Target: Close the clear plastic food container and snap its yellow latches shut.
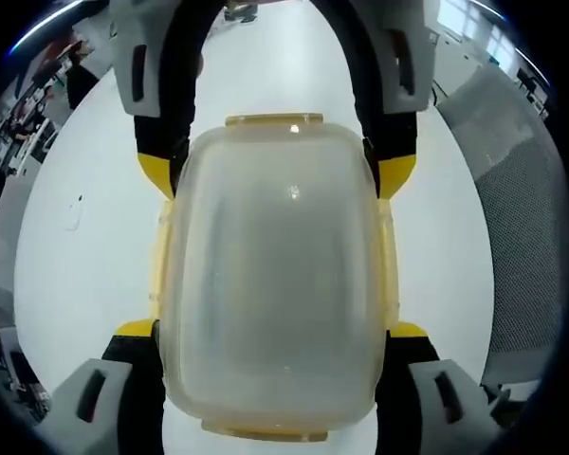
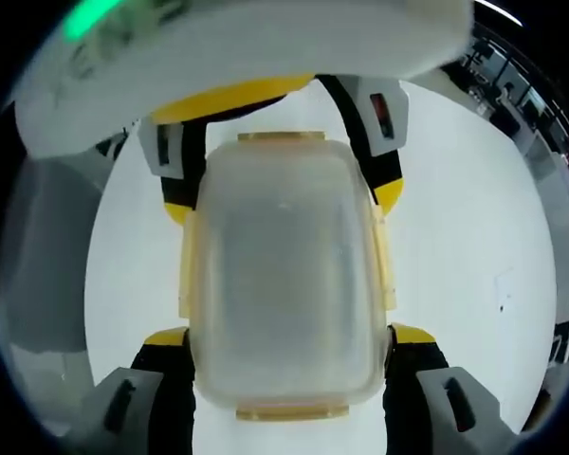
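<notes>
The clear plastic food container (image 1: 275, 284) lies on the white table (image 1: 85, 256) with its lid on. Pale yellow latches (image 1: 275, 120) show along its edges; I cannot tell whether they are snapped. My left gripper (image 1: 272, 330) clasps the container's near end, with its yellow-tipped jaws against both long sides. My right gripper (image 1: 277, 173) clasps the far end the same way. In the right gripper view the container (image 2: 284, 284) sits between my right gripper (image 2: 289, 335) below and the left gripper (image 2: 283, 202) above.
A grey mesh chair (image 1: 522, 237) stands beside the table, and also appears as the chair (image 2: 38, 256). The white table (image 2: 474, 265) stretches out on both sides of the container. Office desks sit far behind.
</notes>
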{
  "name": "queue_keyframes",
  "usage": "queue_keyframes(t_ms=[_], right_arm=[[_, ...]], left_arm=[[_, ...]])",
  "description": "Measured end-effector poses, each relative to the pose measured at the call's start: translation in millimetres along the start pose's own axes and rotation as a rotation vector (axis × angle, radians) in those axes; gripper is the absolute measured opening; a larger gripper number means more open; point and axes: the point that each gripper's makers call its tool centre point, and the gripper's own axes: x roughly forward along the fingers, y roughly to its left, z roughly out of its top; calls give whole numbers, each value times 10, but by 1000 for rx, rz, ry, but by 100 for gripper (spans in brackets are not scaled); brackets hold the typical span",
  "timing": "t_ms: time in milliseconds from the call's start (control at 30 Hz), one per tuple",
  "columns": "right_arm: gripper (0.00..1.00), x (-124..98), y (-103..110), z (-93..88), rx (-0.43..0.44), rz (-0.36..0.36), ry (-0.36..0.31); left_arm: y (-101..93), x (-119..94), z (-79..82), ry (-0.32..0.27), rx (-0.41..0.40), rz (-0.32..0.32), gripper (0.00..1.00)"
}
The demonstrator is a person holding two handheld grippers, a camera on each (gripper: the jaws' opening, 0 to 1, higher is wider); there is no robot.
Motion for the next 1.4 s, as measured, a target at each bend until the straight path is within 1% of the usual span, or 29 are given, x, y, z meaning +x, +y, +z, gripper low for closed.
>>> queue_keyframes(t_ms=[133, 267, 767, 1100, 1400], right_arm=[[83, 9, -61, -6, -5, 1, 11], [83, 1, -110, -7, -8, 1, 11], [83, -4, -276, -26, 0, -6, 4], [83, -1, -366, -33, 0, -5, 2], [83, 2, -390, -34, 0, -4, 1]], left_arm=[[51, 13, 6, -2, -4, 1, 94], [99, 5, 13, -8, -10, 3, 94], [267, 40, 28, 2, -2, 0, 94], [344, 42, 36, 5, -2, 1, 94], [373, 53, 36, 7, 0, 1, 94]])
